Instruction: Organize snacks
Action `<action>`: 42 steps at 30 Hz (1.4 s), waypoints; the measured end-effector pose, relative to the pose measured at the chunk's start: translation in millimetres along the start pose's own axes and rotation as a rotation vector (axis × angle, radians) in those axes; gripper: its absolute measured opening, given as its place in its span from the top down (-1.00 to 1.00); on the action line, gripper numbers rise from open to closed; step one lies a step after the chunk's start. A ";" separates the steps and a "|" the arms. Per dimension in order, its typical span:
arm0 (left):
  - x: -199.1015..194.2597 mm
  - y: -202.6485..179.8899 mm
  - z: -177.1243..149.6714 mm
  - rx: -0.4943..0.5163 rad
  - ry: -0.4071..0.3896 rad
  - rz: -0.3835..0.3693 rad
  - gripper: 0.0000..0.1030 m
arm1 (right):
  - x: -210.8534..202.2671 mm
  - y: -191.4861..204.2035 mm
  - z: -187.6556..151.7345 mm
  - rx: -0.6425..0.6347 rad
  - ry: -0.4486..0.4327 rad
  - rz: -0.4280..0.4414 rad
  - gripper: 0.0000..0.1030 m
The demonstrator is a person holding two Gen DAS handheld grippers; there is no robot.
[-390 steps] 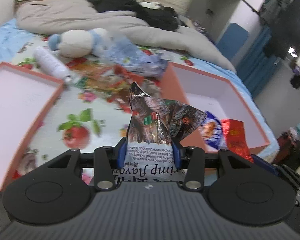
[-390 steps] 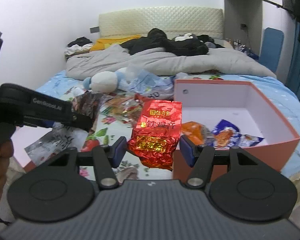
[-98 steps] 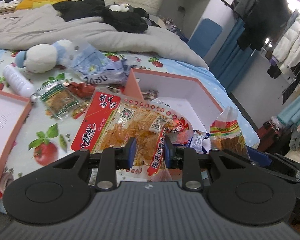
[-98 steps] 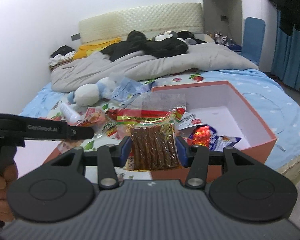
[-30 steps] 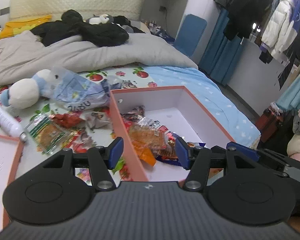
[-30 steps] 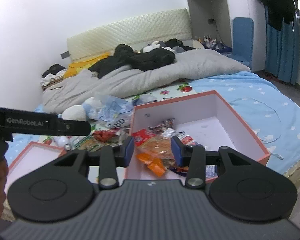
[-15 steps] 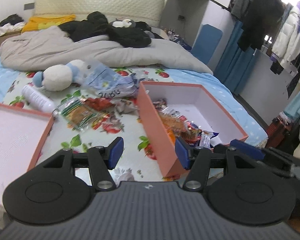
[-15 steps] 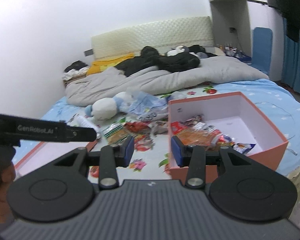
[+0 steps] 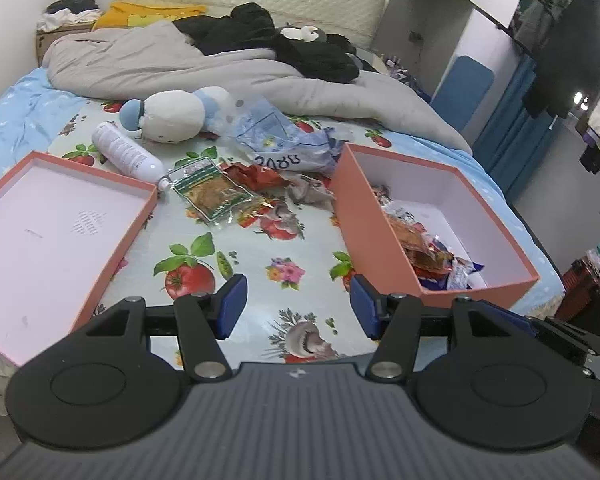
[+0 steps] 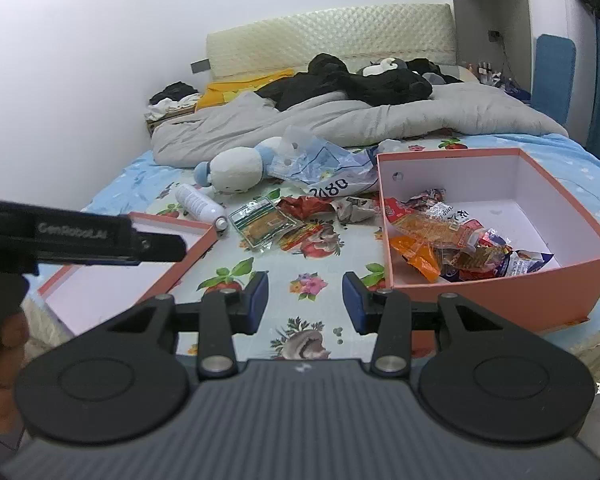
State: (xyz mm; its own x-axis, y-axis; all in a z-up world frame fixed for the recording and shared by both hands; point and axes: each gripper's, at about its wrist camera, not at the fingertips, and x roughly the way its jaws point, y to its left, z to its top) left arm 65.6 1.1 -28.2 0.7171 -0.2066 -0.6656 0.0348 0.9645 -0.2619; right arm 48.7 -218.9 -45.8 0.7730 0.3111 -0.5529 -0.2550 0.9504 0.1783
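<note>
A white plush toy (image 9: 172, 116) lies on the bed (image 9: 236, 256); a white bottle (image 9: 124, 151) just beside it, grey duvet (image 9: 180, 64) behind.

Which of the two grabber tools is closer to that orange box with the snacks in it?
Right, narrowly. The right gripper hangs just beside the orange box. The left gripper hangs further over the lid side.

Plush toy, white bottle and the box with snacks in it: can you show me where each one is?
plush toy (image 9: 174, 115), left wrist view, on its round white body.
white bottle (image 9: 124, 151), left wrist view, mid-barrel.
snack box (image 10: 499, 295), right wrist view, on its near orange wall.
</note>
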 end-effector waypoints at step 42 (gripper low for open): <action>212.1 104.3 120.1 -0.079 0.138 0.035 -0.37 | 213.7 19.1 56.3 -0.127 0.079 -0.054 -0.46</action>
State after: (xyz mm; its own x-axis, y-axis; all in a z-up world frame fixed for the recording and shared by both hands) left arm 305.0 77.6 -112.8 0.6145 -0.1987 -0.7635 -0.0474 0.9567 -0.2871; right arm 241.7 -134.1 -114.7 0.7406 0.2533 -0.6224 -0.2897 0.9561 0.0444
